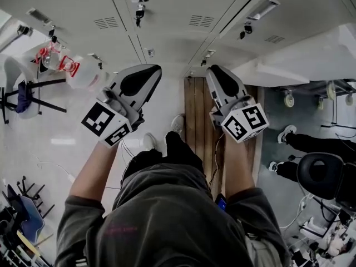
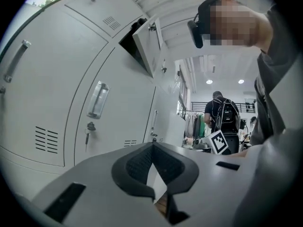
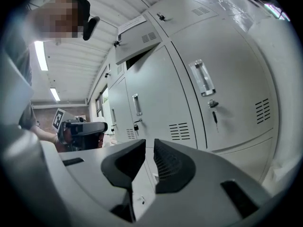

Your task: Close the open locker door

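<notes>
Currently the open locker door (image 2: 147,44) hangs in the upper row of a bank of grey lockers (image 2: 118,112), swung out toward the room. The right gripper view has it (image 3: 137,38) high and to the left, with the dark opening just below the panel. It sits above both claws and neither touches it. Left claw (image 2: 151,144): tips together at the far end, nothing between the pads, a closed lower door beyond. Right claw (image 3: 148,148): jaws a narrow slit apart, empty, pale locker front showing through the gap. Closed doors near the claws each carry a recessed handle (image 2: 97,99) with a key (image 2: 87,134) hanging in the lock under it, and louvre slots low down. Head view: the left claw (image 1: 146,78) and the right claw (image 1: 218,77) are held out ahead of the person toward the lockers, well apart. A wooden strip (image 1: 196,107) lies low between them, the person's shoes (image 1: 177,124) just beside it. Far right, past the lockers, a person with a backpack (image 2: 222,115) stands near a clothes rack (image 2: 193,125).
</notes>
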### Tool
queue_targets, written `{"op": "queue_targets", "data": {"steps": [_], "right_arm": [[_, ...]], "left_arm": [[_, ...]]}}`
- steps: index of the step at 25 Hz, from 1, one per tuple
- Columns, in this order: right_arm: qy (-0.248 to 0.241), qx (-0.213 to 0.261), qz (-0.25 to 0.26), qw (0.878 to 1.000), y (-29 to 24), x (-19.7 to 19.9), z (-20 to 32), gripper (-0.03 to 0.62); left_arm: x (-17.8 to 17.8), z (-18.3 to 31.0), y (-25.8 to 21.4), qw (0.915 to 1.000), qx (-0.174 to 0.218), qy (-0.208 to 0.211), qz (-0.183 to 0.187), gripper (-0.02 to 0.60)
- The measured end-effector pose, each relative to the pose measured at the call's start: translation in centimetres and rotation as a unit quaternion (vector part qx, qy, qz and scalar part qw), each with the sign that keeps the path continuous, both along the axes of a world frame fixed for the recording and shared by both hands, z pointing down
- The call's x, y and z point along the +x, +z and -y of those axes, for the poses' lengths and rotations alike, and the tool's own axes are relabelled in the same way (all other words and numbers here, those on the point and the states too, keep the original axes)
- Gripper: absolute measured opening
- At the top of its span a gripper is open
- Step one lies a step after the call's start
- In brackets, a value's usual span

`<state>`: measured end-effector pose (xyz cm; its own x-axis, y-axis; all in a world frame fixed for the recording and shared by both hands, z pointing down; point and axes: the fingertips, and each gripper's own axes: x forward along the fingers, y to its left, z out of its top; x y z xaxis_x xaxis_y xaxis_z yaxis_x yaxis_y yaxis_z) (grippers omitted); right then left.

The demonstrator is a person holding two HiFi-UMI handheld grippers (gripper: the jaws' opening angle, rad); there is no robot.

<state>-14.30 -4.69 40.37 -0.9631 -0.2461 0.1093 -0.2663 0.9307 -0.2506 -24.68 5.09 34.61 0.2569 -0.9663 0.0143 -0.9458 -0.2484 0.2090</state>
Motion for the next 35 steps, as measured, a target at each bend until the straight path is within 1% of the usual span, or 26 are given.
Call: {"op": "queue_targets", "data": {"steps": [9,14,19,26,35], "right_arm": [[-0.004,0.040,0.017,0.999,-5.1,-0.3,-8.9,0.063],[-0.020,0.066,0.023,0.997,-7.6,-0.7,-13.6,0.063],[-0.034,0.082,0.023,0.996,-9.2,-0.6,-17.4,0.063],[-0.053,0.094,0.029,0.994,-10.9,0.0,-20.1,0.061],[-0.086,0.103,0.042,0.990,-12.4,1.1,-20.4,0.060]], "left_arm": [[0.1,-8.3,-4.7,0.9990,0.041,0.007,0.019,0.014],[0.4,-12.2,-6.9,0.9976,0.064,0.004,0.026,0.014],[0.7,-15.3,-8.4,0.9967,0.077,-0.002,0.027,0.014],[1.2,-17.6,-10.0,0.9955,0.088,-0.015,0.032,0.014],[2.6,-17.8,-10.7,0.9945,0.089,-0.042,0.037,0.014]]}}
